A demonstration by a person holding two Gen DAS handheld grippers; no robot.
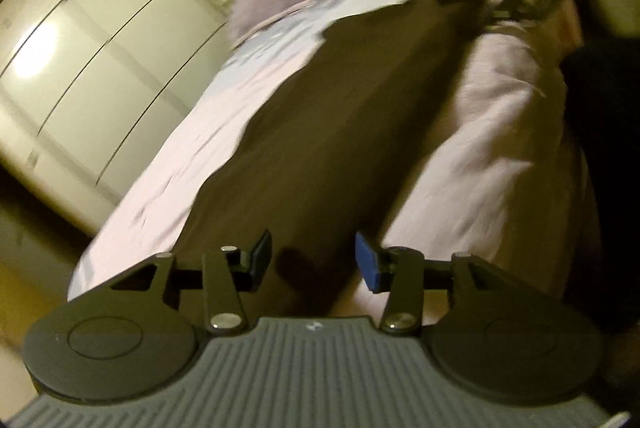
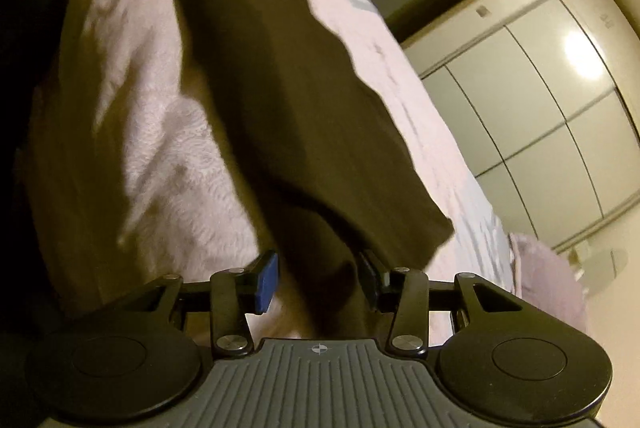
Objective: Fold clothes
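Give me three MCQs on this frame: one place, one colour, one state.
1. Where does the dark garment lie?
A. On the bed
B. On the floor
C. Inside the wardrobe

2. What colour is the garment?
A. Bright red
B. Dark brown
C. White

3. How do the left gripper and right gripper stand?
A. Both clamped on the garment
B. Left clamped, right apart
C. Both with jaws apart, pads off the cloth

Key:
1 A: the garment is spread flat along the pale bedding, with the wardrobe doors off to the side.
2 B: it reads dark brown against the pinkish-white sheet in both wrist views.
3 C: a clear gap shows between the pads of each gripper, and no cloth is pinched between them.
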